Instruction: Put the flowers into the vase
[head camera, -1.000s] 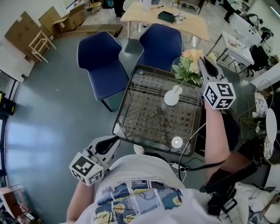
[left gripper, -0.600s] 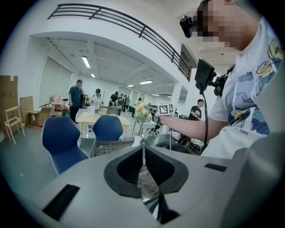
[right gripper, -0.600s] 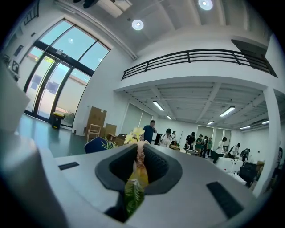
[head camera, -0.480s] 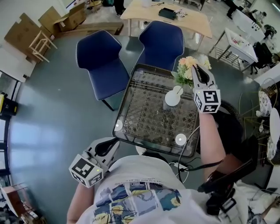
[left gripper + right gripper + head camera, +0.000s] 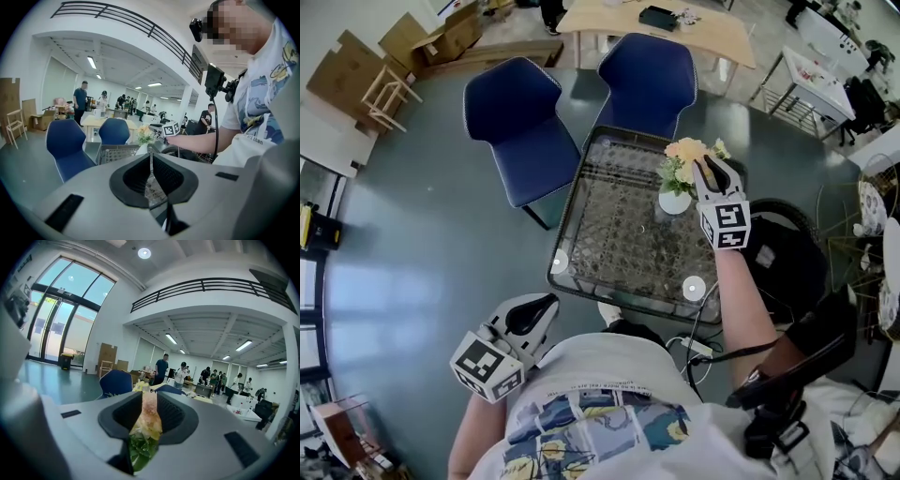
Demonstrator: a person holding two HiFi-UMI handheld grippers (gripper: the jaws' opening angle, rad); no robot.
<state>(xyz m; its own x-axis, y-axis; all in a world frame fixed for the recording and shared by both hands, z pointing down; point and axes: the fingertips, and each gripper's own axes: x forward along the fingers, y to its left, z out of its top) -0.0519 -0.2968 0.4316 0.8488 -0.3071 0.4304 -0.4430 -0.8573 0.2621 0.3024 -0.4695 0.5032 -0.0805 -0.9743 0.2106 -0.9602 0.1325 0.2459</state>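
Observation:
A bunch of peach and cream flowers (image 5: 682,157) with green leaves stands in the small white vase (image 5: 674,202) on the glass-topped mesh table (image 5: 609,239). My right gripper (image 5: 703,171) is at the bunch from the right. In the right gripper view the blossoms and leaves (image 5: 144,427) fill the gap between the pads. The jaws are opening, with the flowers still touching both pads. My left gripper (image 5: 539,305) hangs low by the table's near left corner. It is shut with nothing in it, its tips meeting in a thin line (image 5: 150,157).
Two blue chairs (image 5: 520,131) (image 5: 649,80) stand beyond the table, and a wooden table (image 5: 656,28) stands behind them. A white round disc (image 5: 694,288) lies near the table's front right corner. A dark round object (image 5: 787,253) sits on the floor to the right. Cables trail under the front edge.
My right gripper has come down with the flowers from above the vase, and the bunch now stands in the vase. The left gripper has stayed put.

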